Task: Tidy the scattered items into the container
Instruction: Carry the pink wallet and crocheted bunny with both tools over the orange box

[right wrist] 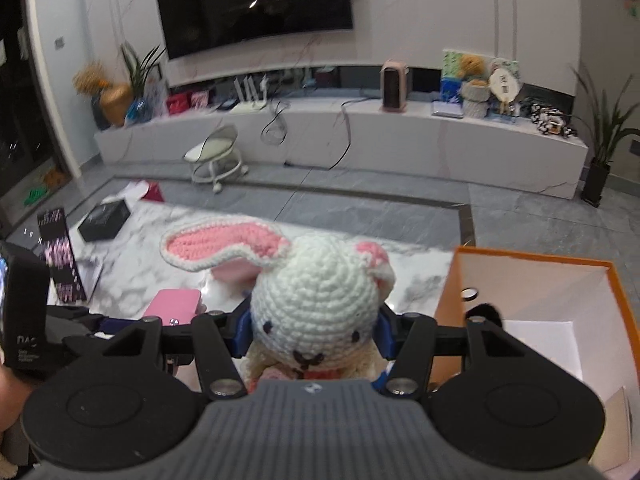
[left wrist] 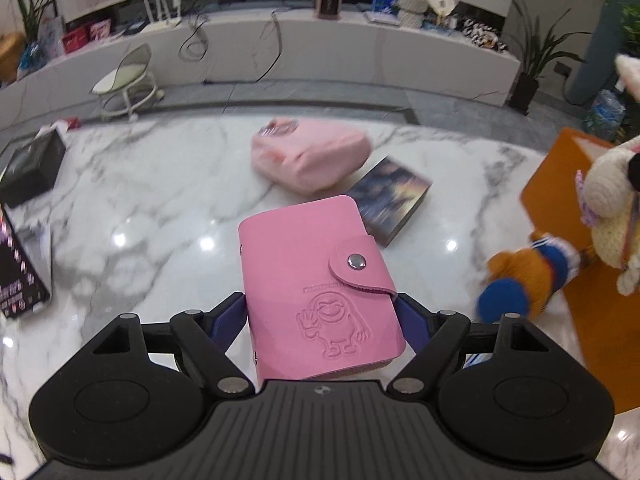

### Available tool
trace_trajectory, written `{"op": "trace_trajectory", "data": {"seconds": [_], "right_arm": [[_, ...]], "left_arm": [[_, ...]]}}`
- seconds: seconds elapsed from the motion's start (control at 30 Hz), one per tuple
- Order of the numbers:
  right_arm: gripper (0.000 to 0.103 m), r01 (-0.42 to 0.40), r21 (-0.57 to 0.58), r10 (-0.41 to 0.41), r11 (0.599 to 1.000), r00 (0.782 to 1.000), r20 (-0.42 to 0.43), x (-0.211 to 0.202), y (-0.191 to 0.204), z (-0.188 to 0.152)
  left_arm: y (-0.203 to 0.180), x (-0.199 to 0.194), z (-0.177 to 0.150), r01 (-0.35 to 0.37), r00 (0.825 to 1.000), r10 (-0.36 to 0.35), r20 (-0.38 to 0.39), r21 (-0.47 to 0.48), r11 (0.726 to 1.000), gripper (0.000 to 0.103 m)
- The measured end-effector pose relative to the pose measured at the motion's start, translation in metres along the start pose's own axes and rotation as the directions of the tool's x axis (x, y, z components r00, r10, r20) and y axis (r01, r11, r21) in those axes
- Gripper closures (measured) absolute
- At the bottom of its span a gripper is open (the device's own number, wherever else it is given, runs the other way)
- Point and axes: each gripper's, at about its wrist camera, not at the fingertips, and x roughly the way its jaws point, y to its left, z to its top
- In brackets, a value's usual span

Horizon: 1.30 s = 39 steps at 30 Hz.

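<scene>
Scattered items on the marble floor point(left wrist: 160, 208): pink pouch point(left wrist: 310, 154), book point(left wrist: 386, 198) with a cloudy-sky cover just beside it, black box point(left wrist: 30, 168) far left, a dark printed carton point(left wrist: 22, 268) at the left edge. Left gripper point(left wrist: 322, 312) is pitched steeply down toward the floor and carries a pink card wallet point(left wrist: 316, 280) clear of the surface; the blue fingers point(left wrist: 230, 316) press on both long edges, jaws set wide to span it. Snap flap faces up, embossed cartoon figure toward the camera, wallet tilted slightly clockwise in the left wrist view. Right gripper point(right wrist: 314, 330) is pitched down more shallowly, aimed across the room toward the TV wall; its jaws sit narrow and clamp a crocheted white rabbit point(right wrist: 316, 300) at the sides of the head, blue fingers point(right wrist: 244, 328) sunk into the yarn. Rabbit faces the camera, one pink-lined ear flopped out to the left, the other folded at right. Orange box point(right wrist: 448, 300), white inside, stands open just right of the rabbit in the right wrist view; a small dark object lies on its bottom, identity unclear. From the left wrist view the rabbit hangs over the near edge of that box, and a brown plush toy with blue feet point(left wrist: 524, 280) lies on the floor touching the box's side. Left gripper and wallet show at lower left of the right wrist view, well short of the box. A bit of a person's hand point(right wrist: 10, 400) shows at that view's left edge.
</scene>
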Motion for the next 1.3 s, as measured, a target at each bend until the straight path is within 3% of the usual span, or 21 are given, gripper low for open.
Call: {"op": "trace_trajectory", "data": {"seconds": [0.8, 1.0, 1.17, 1.3], "right_arm": [[0.044, 0.144, 0.173, -0.161, 0.974, 0.983, 0.091, -0.043, -0.075, 0.001], [0.044, 0.232, 0.231, -0.261, 0.945, 0.959, 0.105, -0.052, -0.103, -0.004], [0.044, 0.326, 0.294, -0.371, 0.899, 0.922, 0.11, -0.054, -0.129, -0.012], [0.044, 0.366, 0.303, -0.408, 0.88, 0.909, 0.084, -0.051, -0.141, -0.015]], "left_arm": [[-0.12, -0.038, 0.069, 0.143, 0.979, -0.163, 0.12, 0.164, 0.976, 0.01], [-0.153, -0.035, 0.076, 0.191, 0.968, -0.217, 0.123, 0.196, 0.962, 0.01], [-0.183, -0.032, 0.077, 0.229, 0.958, -0.261, 0.119, 0.226, 0.947, 0.01], [-0.205, -0.03, 0.075, 0.274, 0.946, -0.307, 0.106, 0.245, 0.93, 0.01]]}}
